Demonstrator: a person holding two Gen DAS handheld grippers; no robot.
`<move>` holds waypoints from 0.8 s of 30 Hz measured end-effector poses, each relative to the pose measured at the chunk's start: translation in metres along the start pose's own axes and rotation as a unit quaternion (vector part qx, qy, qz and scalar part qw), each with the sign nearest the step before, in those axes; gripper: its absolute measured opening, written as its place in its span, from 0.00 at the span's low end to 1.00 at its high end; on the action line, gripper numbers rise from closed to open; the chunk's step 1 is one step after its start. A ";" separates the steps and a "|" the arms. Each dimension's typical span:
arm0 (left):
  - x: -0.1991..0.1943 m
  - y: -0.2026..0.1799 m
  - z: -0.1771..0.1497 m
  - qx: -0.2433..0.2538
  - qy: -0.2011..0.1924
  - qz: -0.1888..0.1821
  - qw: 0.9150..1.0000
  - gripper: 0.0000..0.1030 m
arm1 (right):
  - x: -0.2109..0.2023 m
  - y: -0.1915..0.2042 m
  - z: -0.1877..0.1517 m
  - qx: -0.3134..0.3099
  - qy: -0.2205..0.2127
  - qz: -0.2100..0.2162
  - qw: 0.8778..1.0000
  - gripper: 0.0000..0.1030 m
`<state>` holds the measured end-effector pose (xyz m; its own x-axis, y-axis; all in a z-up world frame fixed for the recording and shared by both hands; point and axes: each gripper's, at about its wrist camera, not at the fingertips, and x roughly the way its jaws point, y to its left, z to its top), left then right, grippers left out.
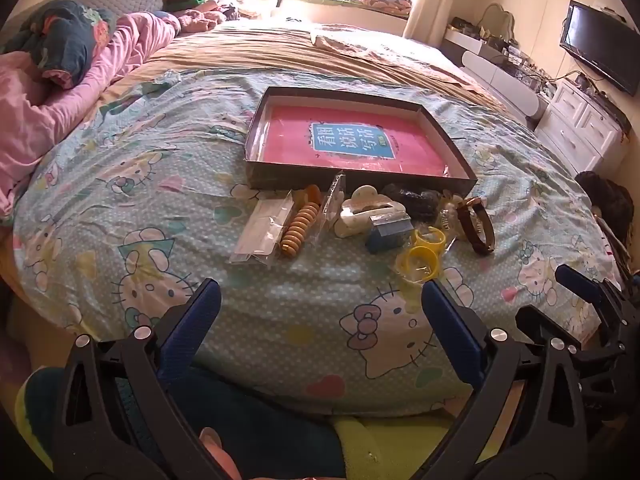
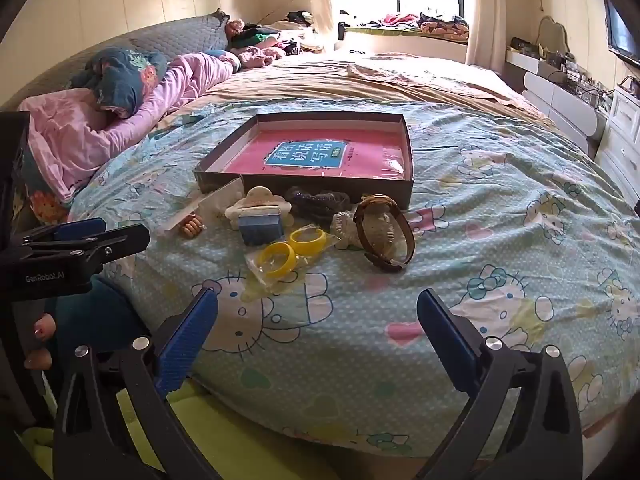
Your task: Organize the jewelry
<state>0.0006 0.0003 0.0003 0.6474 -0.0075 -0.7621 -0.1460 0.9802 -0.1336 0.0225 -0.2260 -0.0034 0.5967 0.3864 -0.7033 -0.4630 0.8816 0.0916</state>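
Note:
A shallow dark box (image 1: 256, 168) (image 2: 410, 152) lined with a pink book lies on the bed. In front of it lie jewelry pieces: an orange bead bracelet (image 1: 298, 228) beside clear bags, a white hair claw (image 1: 362, 210) (image 2: 260, 200), a blue box (image 1: 388, 232) (image 2: 260, 226), two yellow bangles in plastic (image 1: 424, 254) (image 2: 292, 250), a brown leather band (image 1: 478, 226) (image 2: 386, 232) and a dark item (image 1: 418, 200) (image 2: 316, 200). My left gripper (image 1: 320, 308) is open and empty before the pile. My right gripper (image 2: 318, 312) is open and empty, near the bangles.
The Hello Kitty bedsheet (image 1: 280, 304) (image 2: 500, 260) covers the near bed. Pink bedding and pillows (image 1: 60, 92) (image 2: 100, 120) lie at the left. White drawers (image 1: 580, 128) and a TV (image 1: 600, 48) stand at the right. The other gripper shows at each view's edge (image 1: 592, 304) (image 2: 68, 248).

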 end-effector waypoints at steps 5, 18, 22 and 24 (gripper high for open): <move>0.000 0.004 0.001 0.002 0.001 -0.005 1.000 0.91 | -0.001 0.005 0.003 -0.002 0.000 0.000 1.000 0.96; -0.007 0.002 0.003 0.005 -0.007 0.001 1.000 0.91 | -0.005 0.009 0.004 -0.010 -0.011 0.003 1.000 0.96; -0.008 0.002 0.003 0.006 -0.006 0.001 1.000 0.91 | -0.005 0.010 0.005 -0.009 -0.012 0.003 1.000 0.96; -0.010 0.003 0.005 0.007 -0.007 0.000 1.000 0.91 | -0.006 0.009 0.005 -0.010 -0.012 0.003 1.000 0.96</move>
<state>-0.0030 0.0040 0.0106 0.6572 -0.0041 -0.7537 -0.1359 0.9829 -0.1239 0.0179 -0.2190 0.0045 0.6096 0.3982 -0.6854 -0.4789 0.8741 0.0818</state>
